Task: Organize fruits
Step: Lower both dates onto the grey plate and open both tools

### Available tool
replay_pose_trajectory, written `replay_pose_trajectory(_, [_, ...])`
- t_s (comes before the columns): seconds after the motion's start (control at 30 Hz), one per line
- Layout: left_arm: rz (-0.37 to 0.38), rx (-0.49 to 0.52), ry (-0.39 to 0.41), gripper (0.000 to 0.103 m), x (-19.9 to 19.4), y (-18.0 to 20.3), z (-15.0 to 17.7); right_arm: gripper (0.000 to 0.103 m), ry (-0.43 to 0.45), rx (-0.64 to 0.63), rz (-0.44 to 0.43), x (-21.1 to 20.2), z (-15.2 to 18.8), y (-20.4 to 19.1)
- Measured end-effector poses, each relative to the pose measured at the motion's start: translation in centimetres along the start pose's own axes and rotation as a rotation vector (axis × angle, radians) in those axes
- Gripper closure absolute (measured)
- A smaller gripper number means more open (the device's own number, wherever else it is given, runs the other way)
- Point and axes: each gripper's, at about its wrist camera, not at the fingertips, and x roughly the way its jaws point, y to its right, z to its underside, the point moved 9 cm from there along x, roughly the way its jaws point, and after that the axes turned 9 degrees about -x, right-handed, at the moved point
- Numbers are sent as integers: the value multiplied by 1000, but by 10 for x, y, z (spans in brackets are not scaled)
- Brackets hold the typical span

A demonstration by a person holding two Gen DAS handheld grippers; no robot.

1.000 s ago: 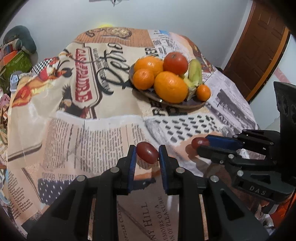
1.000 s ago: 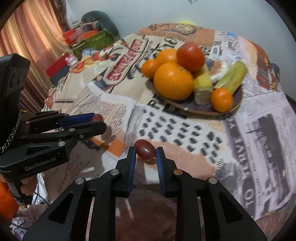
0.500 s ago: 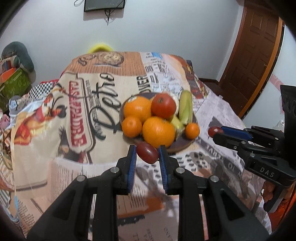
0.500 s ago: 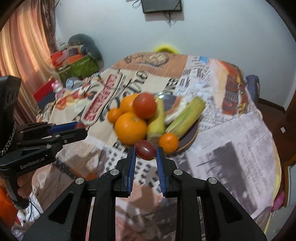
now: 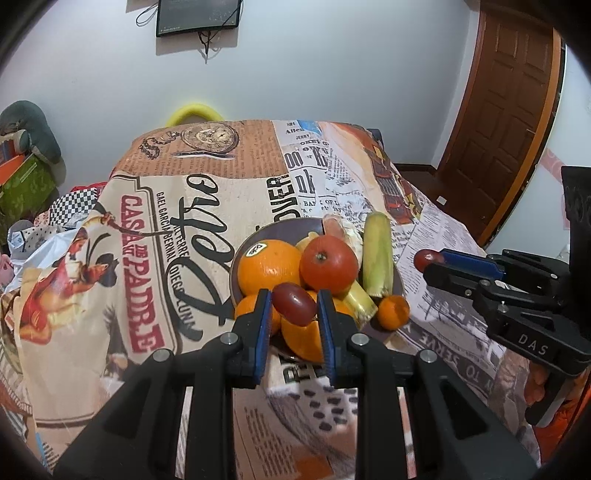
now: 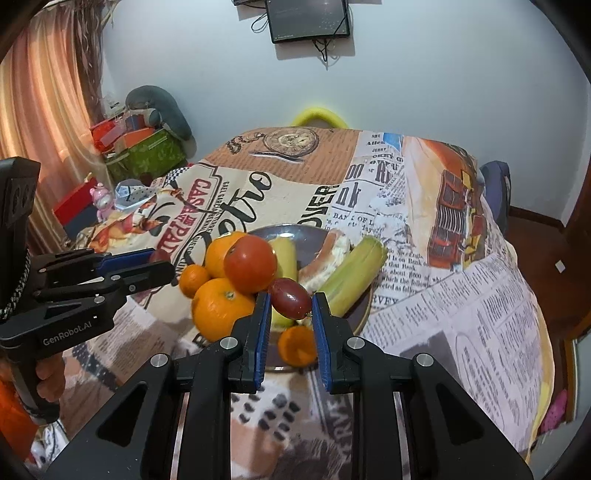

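**Left wrist and right wrist views: a red grape in each gripper, both held up near the fruit plate**

Left wrist view shows the left gripper [image 5: 291,306] closed narrowly on a dark red grape [image 5: 291,304], pinched between its blue pads in the air on the near side of the fruit plate [image 5: 258,236]. The dark plate sits on a table covered by a newspaper-print tablecloth [image 5: 147,229]. On the plate are a large orange [image 5: 267,266] with a sticker, a red tomato [image 5: 328,262] resting on top of the pile, a pale green corn cob [image 5: 376,254] in its husk on the right side, and a small mandarin [image 5: 394,312] at the plate's near right rim. More oranges lie partly hidden behind the gripper's fingers.

To the right in the same view, the right gripper [image 5: 430,263] holds a second red grape [image 5: 424,259] at its fingertips, above the tablecloth and just right of the plate.

From the right wrist view, that right gripper [image 6: 290,301] is clamped on its grape [image 6: 290,298], raised over the near edge of the plate [image 6: 306,236], with the tomato [image 6: 250,264] just to the left and the corn cob [image 6: 352,278] to the right. The left gripper [image 6: 159,258] appears at the left, a sliver of red fruit showing between its tips.

A dark screen [image 6: 308,18] hangs on the far wall, and a wooden door [image 5: 506,122] stands at far right.
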Motion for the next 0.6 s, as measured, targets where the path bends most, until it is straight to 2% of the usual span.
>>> replay_pose_trajectory(0.3, [-7, 2, -19, 79, 26, -7, -5, 82, -50, 23, -13, 40, 6, 11])
replay_pose_trajectory(0.6, [-19, -1, -38, 79, 45, -10, -5, 82, -68, 16, -34, 58, 7, 9])
